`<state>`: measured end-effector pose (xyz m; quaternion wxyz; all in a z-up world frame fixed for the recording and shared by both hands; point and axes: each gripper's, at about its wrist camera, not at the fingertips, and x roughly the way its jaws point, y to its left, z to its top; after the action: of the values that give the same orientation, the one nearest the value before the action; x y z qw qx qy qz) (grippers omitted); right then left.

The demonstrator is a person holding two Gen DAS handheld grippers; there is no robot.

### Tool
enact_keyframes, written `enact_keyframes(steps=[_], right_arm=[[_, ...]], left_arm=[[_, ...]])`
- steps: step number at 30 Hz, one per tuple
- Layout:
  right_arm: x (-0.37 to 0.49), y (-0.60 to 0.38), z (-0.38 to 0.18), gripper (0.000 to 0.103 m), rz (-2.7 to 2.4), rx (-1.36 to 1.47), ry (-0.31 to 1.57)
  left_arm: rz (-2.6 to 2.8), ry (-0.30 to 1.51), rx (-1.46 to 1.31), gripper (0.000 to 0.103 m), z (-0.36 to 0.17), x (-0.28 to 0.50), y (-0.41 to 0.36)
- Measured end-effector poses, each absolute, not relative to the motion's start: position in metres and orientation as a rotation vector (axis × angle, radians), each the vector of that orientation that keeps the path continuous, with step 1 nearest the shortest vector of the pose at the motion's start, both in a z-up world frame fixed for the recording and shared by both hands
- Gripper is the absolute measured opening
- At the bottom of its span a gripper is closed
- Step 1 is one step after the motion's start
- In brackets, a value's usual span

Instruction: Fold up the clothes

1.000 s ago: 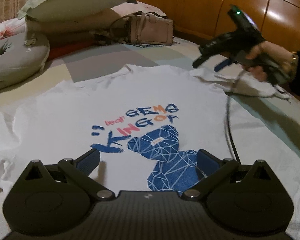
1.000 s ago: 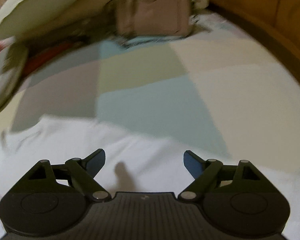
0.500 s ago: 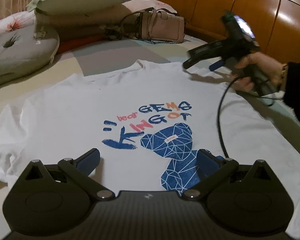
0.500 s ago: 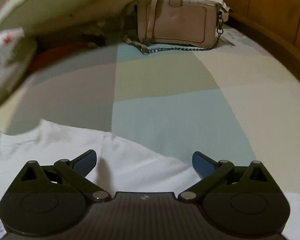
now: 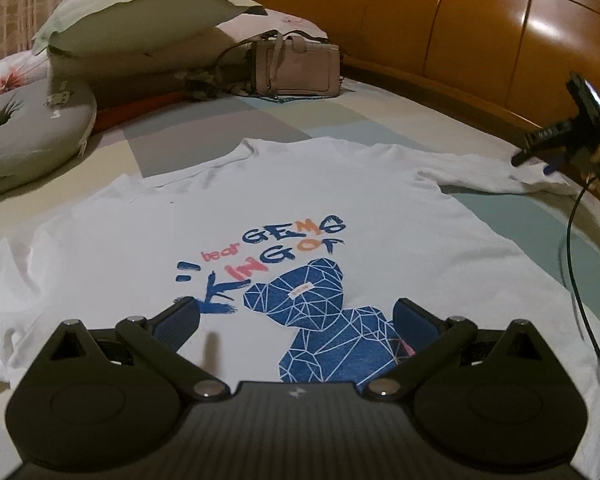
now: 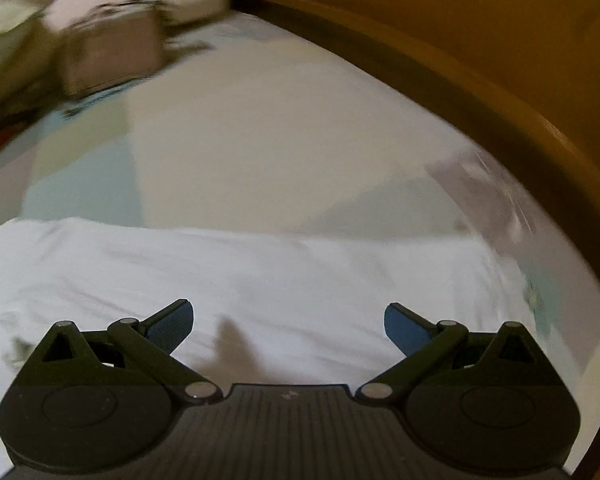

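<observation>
Patchwork bedsheet (image 5: 380,128) under white T-shirt (image 5: 300,200) spread flat, print up. Pillow (image 5: 140,12) and handbag (image 5: 296,68) beyond collar. Left gripper (image 5: 296,318) above hem, jaws spread, empty. Right gripper (image 6: 289,320) over sleeve (image 5: 488,172), jaws just widened, nothing between.

My right gripper (image 6: 289,322) hangs over the white cotton T-shirt (image 6: 260,280), blue-padded jaws spread wide with nothing between them. Beyond lies the pastel patchwork bedsheet (image 6: 260,140), a blurred beige handbag (image 6: 108,56) (smeared by motion), and the curved orange-brown wooden bed frame (image 6: 500,80).
</observation>
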<state>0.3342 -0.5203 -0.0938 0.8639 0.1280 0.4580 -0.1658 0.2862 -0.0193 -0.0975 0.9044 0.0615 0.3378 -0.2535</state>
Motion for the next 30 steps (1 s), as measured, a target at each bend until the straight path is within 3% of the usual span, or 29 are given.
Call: enact_keyframes(steps=[5, 14, 23, 30], right_arm=[[0.351, -0.528, -0.119, 0.103, -0.417, 0.156, 0.906], [0.376, -0.546, -0.114, 0.103, -0.455, 0.163, 0.851], [0.376, -0.423, -0.083, 0.103, 0.137, 0.399, 0.777], [0.423, -0.352, -0.111, 0.103, 0.339, 0.497, 0.851]], left_arm=[[-0.519, 0.713, 0.141, 0.102, -0.104, 0.289, -0.022], [-0.515, 0.728, 0.154, 0.102, -0.109, 0.288, -0.025], [-0.516, 0.696, 0.129, 0.102, -0.097, 0.286, -0.019], [-0.506, 0.708, 0.131, 0.102, -0.099, 0.288, -0.017]])
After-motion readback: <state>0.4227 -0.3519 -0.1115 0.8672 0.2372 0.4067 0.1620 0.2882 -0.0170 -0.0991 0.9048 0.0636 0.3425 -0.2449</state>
